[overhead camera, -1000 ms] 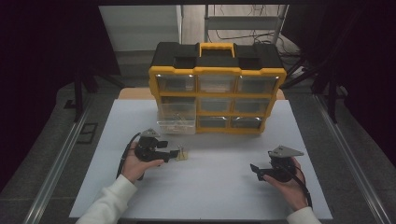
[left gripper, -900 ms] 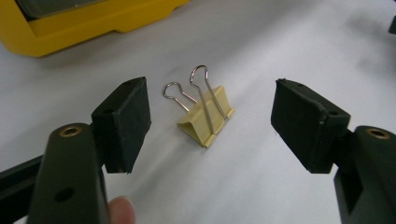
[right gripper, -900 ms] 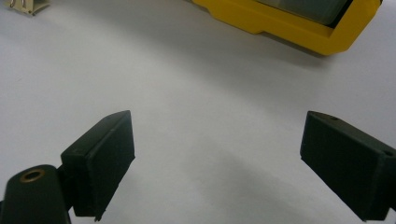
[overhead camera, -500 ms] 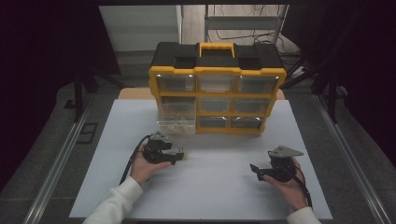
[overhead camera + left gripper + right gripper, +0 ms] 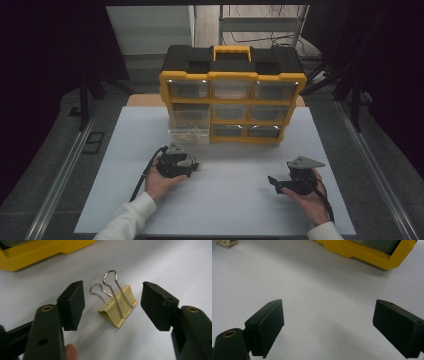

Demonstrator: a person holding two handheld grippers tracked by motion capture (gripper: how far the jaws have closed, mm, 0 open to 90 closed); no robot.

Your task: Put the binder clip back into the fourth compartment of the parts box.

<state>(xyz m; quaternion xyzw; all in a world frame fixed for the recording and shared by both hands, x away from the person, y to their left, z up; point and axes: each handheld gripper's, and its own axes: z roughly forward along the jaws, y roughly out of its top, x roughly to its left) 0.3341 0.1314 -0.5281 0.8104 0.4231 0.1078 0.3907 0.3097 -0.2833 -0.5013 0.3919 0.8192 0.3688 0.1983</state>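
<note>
Two grippers are working over the white counter (image 5: 230, 210), one in each of the person's hands. Nearest, the right gripper (image 5: 272, 181) is resting low at the right of the high view, its two black fingers (image 5: 265, 327) standing wide apart with nothing but bare counter between them. The left gripper (image 5: 196, 167) is sitting a little farther in at the left, and its two fingers (image 5: 72, 305) have just been closing in; they are standing partly open on either side of one pale yellow binder clip (image 5: 118, 307), which is lying on the counter between them with a gap showing on each side, so neither pad is pressing on it. That clip is carrying two silver wire handles, both folded back and pointing away toward the far side. In the high view it is lying just beyond the left gripper's tip, near the middle-left of the counter and in front of the organiser. Farthest back, one yellow and black drawer organiser (image 5: 232, 80) is standing upright at the far edge of the counter, showing nine clear drawers in three rows of three; one drawer (image 5: 189, 131), at the left, is standing pulled out toward the person, with small items inside that are too small to make out.
</note>
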